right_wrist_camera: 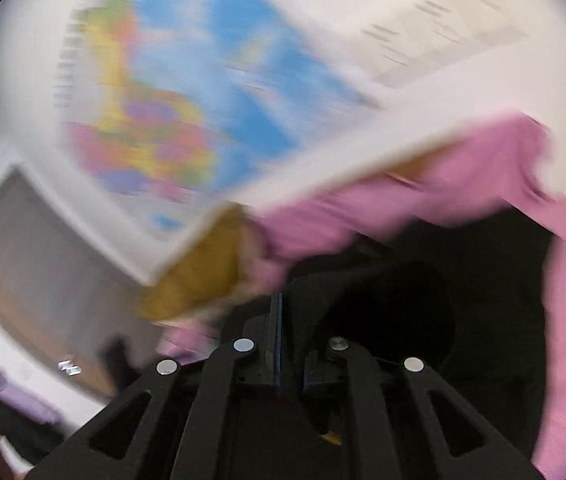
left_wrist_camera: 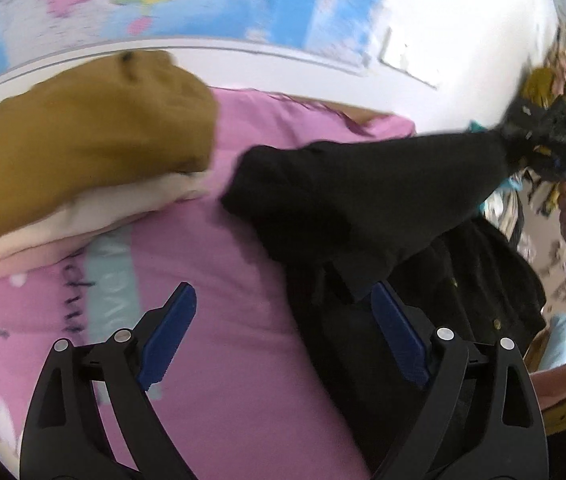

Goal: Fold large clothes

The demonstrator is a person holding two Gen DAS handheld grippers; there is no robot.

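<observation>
**Black garment stretched between us and the bed**

Our right hand-held gripper (right_wrist_camera: 279, 344) is clamped on one end of the black garment (left_wrist_camera: 363, 200), lifting it up to the right. Its long axis slopes down-left toward our left hand-held gripper (left_wrist_camera: 283, 336), whose jaws are spread apart, empty, just beside the hanging edge over the pink sheet (left_wrist_camera: 223, 360). The print there is too blurred to read.

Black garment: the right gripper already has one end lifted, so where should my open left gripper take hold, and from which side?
Take the black garment at its free near edge, which hangs just ahead of the open left gripper. Come from below and the near side, pads straddling that edge. The right gripper holds the far end up, so the cloth drapes toward you over the pink sheet.
</observation>
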